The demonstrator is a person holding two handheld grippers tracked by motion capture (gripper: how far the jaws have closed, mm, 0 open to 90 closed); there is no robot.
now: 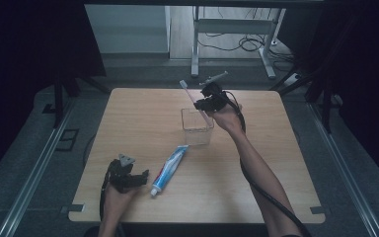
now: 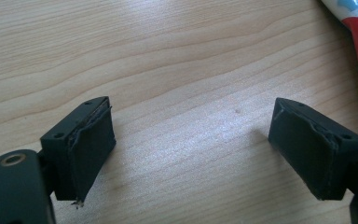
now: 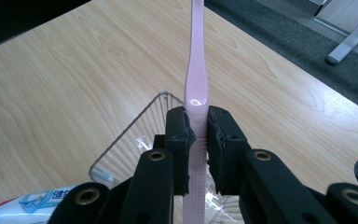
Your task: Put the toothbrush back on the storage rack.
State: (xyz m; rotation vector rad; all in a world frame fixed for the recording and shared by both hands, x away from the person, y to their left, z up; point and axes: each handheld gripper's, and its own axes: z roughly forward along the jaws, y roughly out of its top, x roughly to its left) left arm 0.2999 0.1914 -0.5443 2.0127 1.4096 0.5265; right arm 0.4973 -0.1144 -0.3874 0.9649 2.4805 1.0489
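Resting near-left on the table point(image 1: 138, 106), left gripper point(image 1: 128, 176) gapes empty — toothpaste tube point(image 1: 169, 170) just to its right; farther, right gripper point(image 1: 208, 101) clamps the pink toothbrush point(image 3: 197, 70) mid-handle, long axis tilted, lower end over the clear cup point(image 1: 197, 127)

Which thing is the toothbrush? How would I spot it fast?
Find the wooden table, then the clear plastic cup near its middle. The right gripper holds the toothbrush just above that cup. It is thin, pale pink and tilted upward, unlike the fat toothpaste tube lying flat.
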